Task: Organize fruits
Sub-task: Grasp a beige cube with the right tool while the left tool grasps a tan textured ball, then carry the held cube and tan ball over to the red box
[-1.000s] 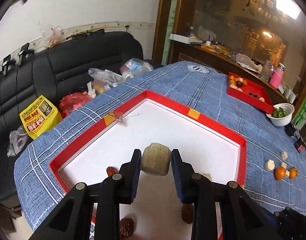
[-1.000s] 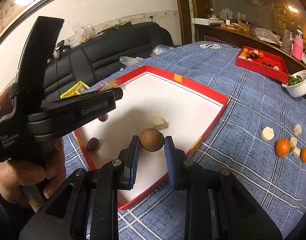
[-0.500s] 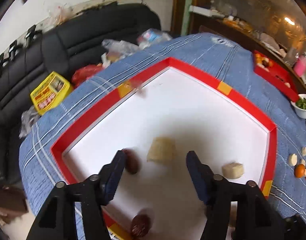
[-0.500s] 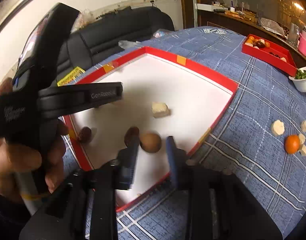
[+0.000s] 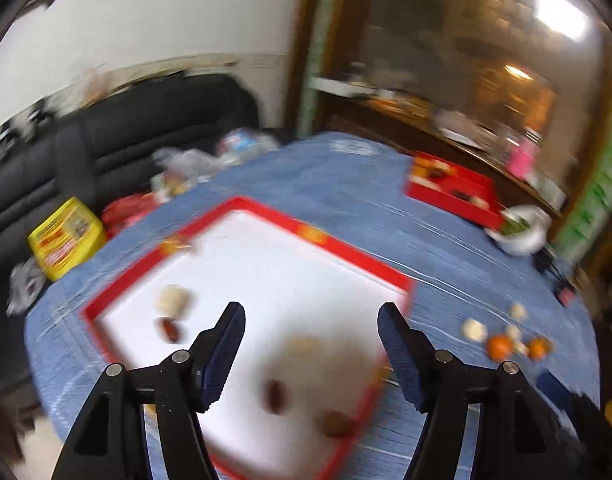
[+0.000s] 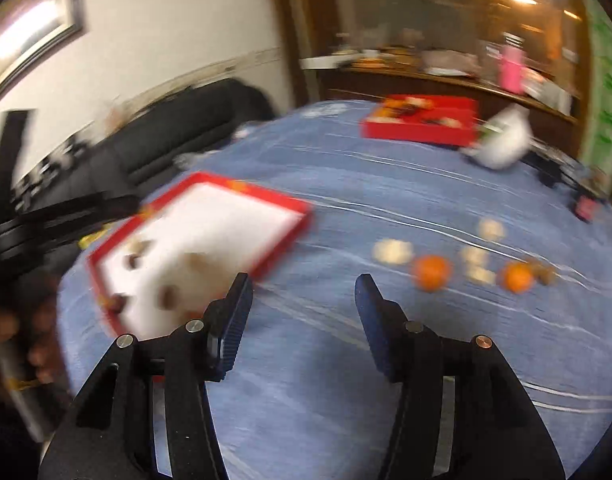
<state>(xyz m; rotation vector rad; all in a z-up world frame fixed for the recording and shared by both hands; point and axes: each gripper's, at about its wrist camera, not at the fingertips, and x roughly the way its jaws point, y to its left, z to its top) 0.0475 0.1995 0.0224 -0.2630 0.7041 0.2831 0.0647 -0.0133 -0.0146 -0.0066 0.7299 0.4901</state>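
Red tray (image 5: 347, 254): blurred pale and brown fruit inside. Both tools, left (image 5: 310, 346) and right (image 6: 302, 316), opening, empty. Only right view shows hand (image 6: 10, 340).

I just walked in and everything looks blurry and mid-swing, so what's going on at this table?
A person holding a gripper in each hand is sorting fruit on a blue tablecloth. Several pieces already lie in the red-rimmed white tray. Both the left gripper and the right gripper are empty, their jaws opening with nothing between them. The right one now faces the loose oranges and pale pieces on the cloth. A smaller red tray and a white bowl sit farther back.
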